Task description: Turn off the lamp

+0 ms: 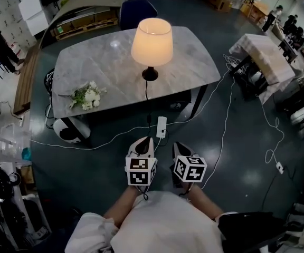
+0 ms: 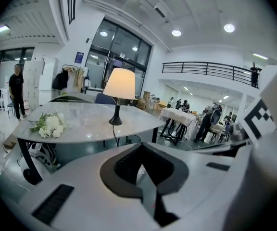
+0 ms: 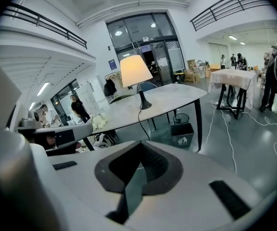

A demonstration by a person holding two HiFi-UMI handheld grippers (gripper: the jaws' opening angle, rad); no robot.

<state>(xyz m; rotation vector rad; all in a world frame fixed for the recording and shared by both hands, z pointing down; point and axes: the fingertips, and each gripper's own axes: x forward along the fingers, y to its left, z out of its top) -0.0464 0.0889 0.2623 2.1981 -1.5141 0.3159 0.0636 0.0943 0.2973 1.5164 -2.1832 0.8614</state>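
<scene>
Right up close: white clothing (image 1: 162,220) and two forearms (image 1: 121,207) at the bottom of the head view, holding the left gripper (image 1: 143,141) and the right gripper (image 1: 179,146) side by side, both aimed forward over dark floor. Checked each gripper view too: pressed together at the tips on both, pinching nothing at all.

Progress-wise, basically zero. Can see the lamp (image 1: 151,42) glowing warm on the grey table (image 1: 199,62), so not switched off yet. No contact with anything, just standing back from the table's near edge. Left to do, by my guess: step in, find the switch, press or flip it.

As for where: sitting upright around the middle of the tabletop, black base toward the near edge, well apart from both grippers and pretty much straight ahead of them. Same story in the gripper views, small and off in the distance beyond the closed tips.

Also spotted a black cord (image 1: 146,101) dropping from the base over the table edge to a white box (image 1: 161,126) on the floor, near the gripper tips. Could be a power strip or a switch, can't tell from here. Bunch of white flowers (image 1: 87,95) off to the left on the table, well clear of all that.
</scene>
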